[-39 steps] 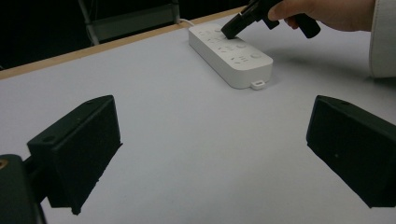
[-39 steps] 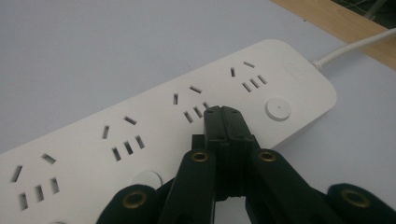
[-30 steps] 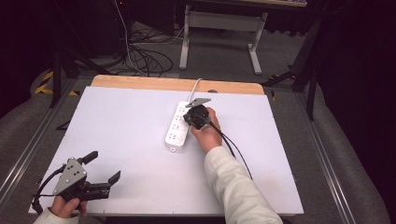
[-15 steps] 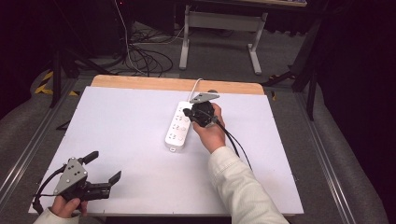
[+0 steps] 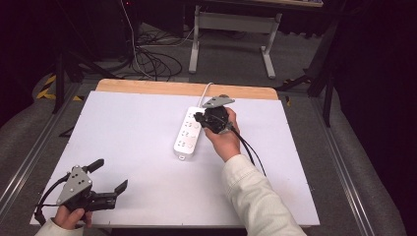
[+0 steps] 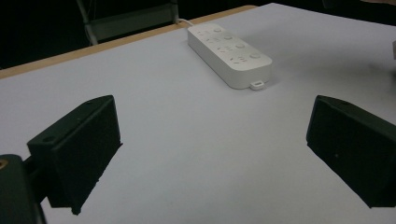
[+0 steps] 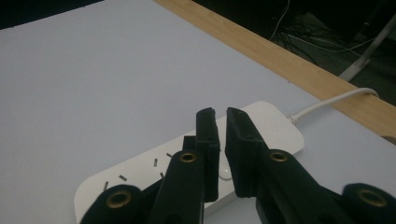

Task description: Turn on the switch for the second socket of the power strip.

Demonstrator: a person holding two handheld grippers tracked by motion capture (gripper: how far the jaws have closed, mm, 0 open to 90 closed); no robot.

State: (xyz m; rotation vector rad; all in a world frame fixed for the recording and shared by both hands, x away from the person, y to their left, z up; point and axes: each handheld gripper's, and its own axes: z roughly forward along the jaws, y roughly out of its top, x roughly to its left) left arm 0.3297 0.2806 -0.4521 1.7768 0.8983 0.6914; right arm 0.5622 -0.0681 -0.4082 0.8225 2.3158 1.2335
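Nearly closed on nothing, the right gripper (image 7: 222, 114) hovers over the power strip (image 7: 140, 172), apparently lining up on a switch below its tips. Pressing comes next. Left gripper (image 5: 103, 175) idles, spread wide.

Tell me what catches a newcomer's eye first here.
The white power strip lies right of centre on the pale table, its cord running off the far edge. The right tool hangs over its far end, jaws nearly together. The left tool waits wide open at the near left corner.
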